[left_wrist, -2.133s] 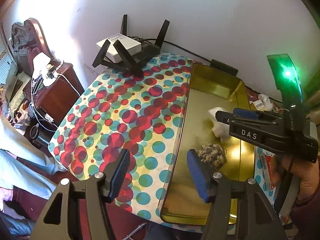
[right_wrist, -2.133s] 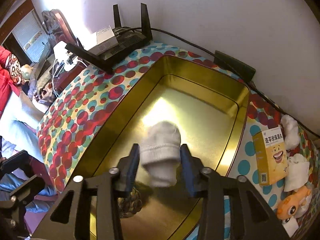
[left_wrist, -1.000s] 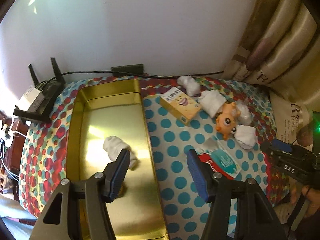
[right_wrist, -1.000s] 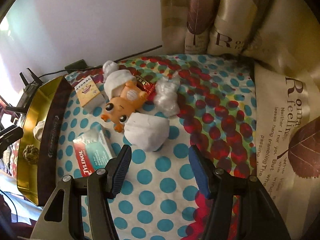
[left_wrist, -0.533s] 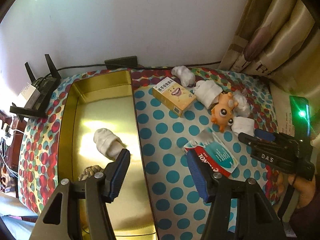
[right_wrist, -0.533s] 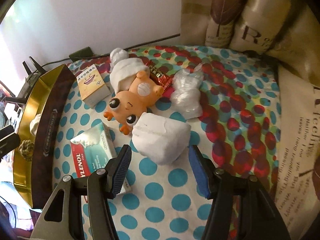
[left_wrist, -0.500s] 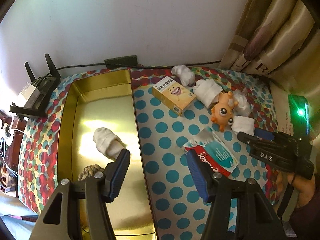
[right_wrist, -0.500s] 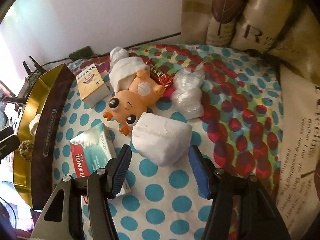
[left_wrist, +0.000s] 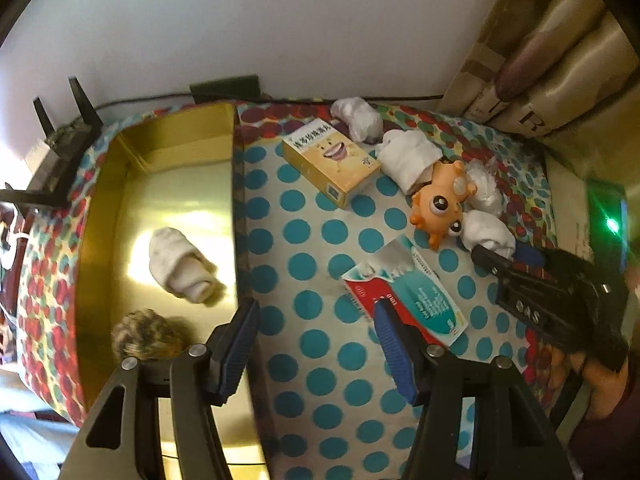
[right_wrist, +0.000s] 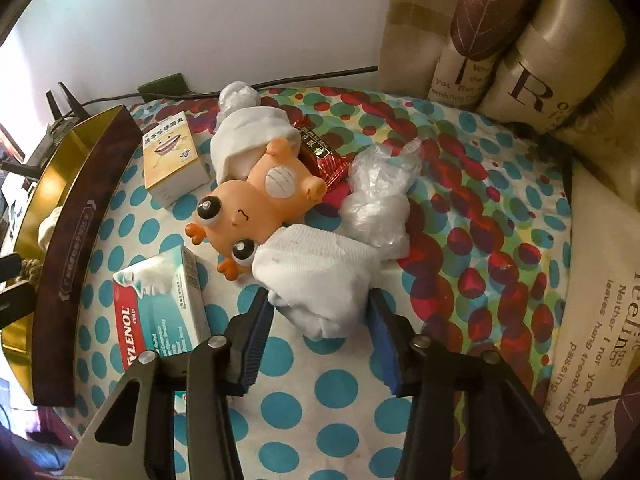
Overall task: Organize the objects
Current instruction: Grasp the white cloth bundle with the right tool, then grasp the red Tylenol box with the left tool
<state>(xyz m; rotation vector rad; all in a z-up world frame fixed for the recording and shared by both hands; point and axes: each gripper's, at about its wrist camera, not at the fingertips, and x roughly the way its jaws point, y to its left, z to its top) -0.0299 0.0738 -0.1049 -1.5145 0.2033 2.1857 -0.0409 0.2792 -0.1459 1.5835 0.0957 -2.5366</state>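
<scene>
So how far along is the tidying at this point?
Done: a white sock and a brownish bundle lie in the gold tray. In hand: the right gripper has its jaws closing around the next sock. Left: the orange toy, two medicine boxes, more white bundles and a plastic wrap on the cloth. The left gripper is empty.

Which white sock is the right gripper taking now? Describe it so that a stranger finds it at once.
Start at the gold tray on the dotted tablecloth, then go right, past the Tylenol box, to the orange toy. The white sock lies against the toy's head, on the side nearest the person. Unlike the other white bundles, it sits between the right gripper pads, which have just been closing.
</scene>
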